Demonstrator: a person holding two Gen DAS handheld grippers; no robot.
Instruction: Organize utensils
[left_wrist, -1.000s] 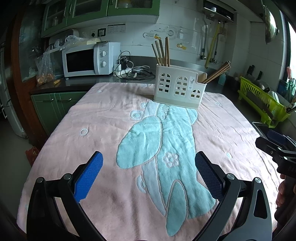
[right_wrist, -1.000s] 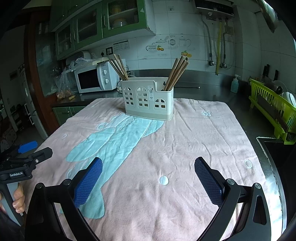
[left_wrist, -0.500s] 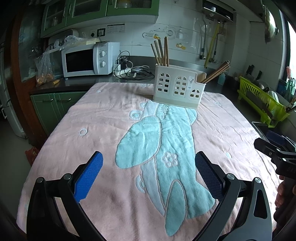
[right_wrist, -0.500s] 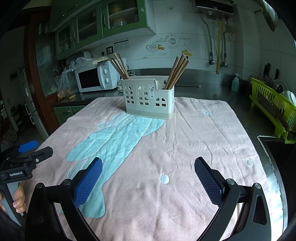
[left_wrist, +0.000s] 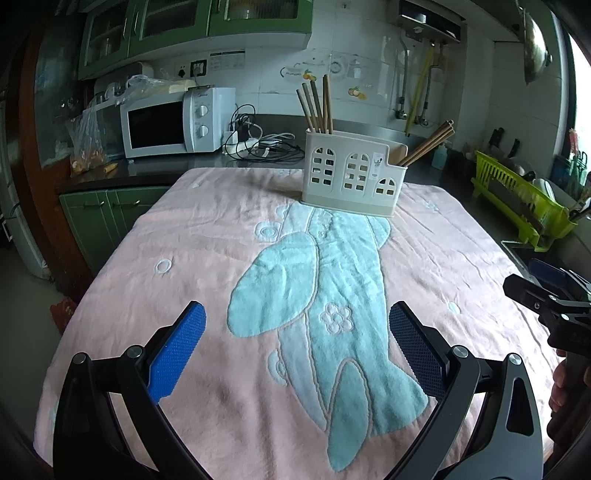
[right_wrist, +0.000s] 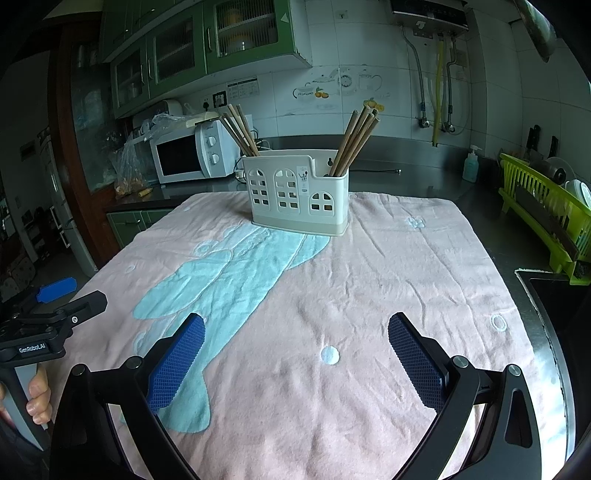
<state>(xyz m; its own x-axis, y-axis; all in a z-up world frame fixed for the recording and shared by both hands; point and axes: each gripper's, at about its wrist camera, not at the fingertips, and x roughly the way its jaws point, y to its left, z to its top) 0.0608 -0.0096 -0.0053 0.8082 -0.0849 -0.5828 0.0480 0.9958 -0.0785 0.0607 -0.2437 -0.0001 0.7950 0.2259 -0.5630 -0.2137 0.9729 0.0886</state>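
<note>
A cream utensil holder (left_wrist: 352, 175) (right_wrist: 299, 192) with arched cut-outs stands at the far end of a pink towel (left_wrist: 207, 258) (right_wrist: 399, 266). Wooden chopsticks (left_wrist: 316, 105) (right_wrist: 240, 129) stick up from its left compartment, and another bunch (left_wrist: 428, 142) (right_wrist: 356, 136) leans out of the right one. My left gripper (left_wrist: 297, 325) hovers open and empty over the towel's near part. My right gripper (right_wrist: 295, 328) is likewise open and empty, well short of the holder. Each gripper shows at the edge of the other's view, held by a hand.
A white microwave (left_wrist: 173, 123) and cables (left_wrist: 258, 142) sit on the dark counter behind the table. A green dish rack (left_wrist: 524, 195) (right_wrist: 546, 218) stands at the right by a sink edge (right_wrist: 535, 291). Green cabinets (left_wrist: 107, 210) lie left.
Both grippers have drawn back slightly from the holder and stay open. Nothing on the towel has moved.
</note>
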